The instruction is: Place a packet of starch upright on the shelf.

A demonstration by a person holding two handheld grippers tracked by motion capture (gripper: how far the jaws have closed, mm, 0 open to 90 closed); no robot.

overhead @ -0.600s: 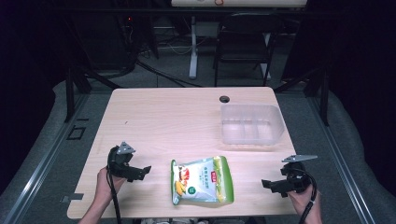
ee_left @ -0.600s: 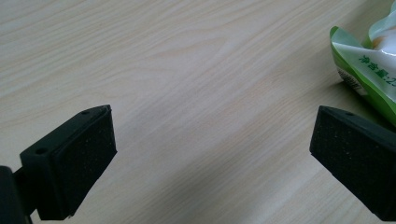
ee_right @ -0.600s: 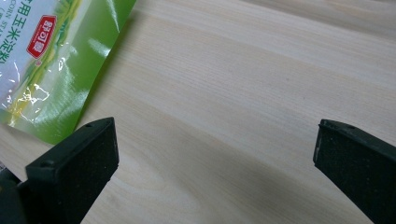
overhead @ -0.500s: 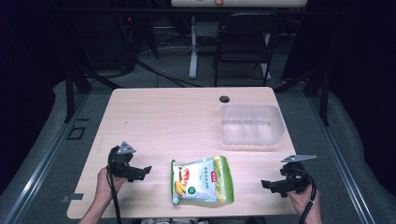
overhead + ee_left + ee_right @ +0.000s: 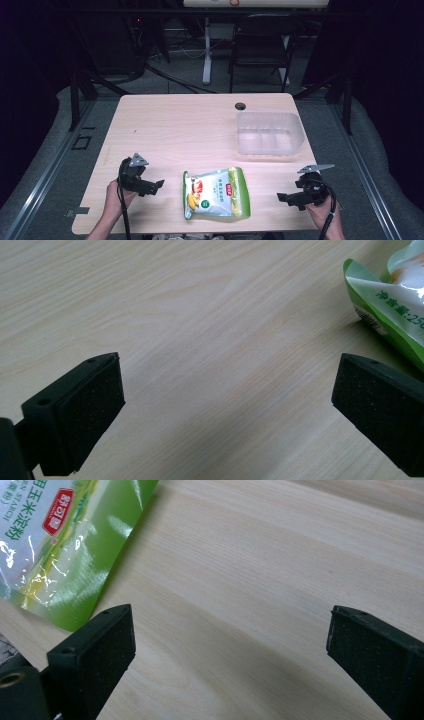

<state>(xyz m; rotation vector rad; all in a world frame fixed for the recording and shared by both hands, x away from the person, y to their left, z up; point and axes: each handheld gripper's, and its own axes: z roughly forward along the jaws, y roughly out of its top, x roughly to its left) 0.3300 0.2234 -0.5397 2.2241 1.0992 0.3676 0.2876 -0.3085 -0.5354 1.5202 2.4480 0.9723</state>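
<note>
A green and white snack bag (image 5: 215, 194) lies flat near the table's front edge, between the two hands. My left gripper (image 5: 156, 186) rests low at the bag's left, jaws wide open over bare wood. In the left gripper view the bag's green corner (image 5: 395, 305) lies at the upper right, beyond the open gripper (image 5: 225, 400). My right gripper (image 5: 284, 198) sits to the bag's right, open too and apart from it. Along its jaws the bag (image 5: 65, 545) lies at the upper left, with only wood at the gripper (image 5: 230, 650).
A clear plastic divided container (image 5: 269, 135) stands at the back right of the wooden table (image 5: 175, 130). A small dark grommet (image 5: 241, 106) sits near the far edge. A chair (image 5: 262, 47) and desk legs stand on the dark floor beyond.
</note>
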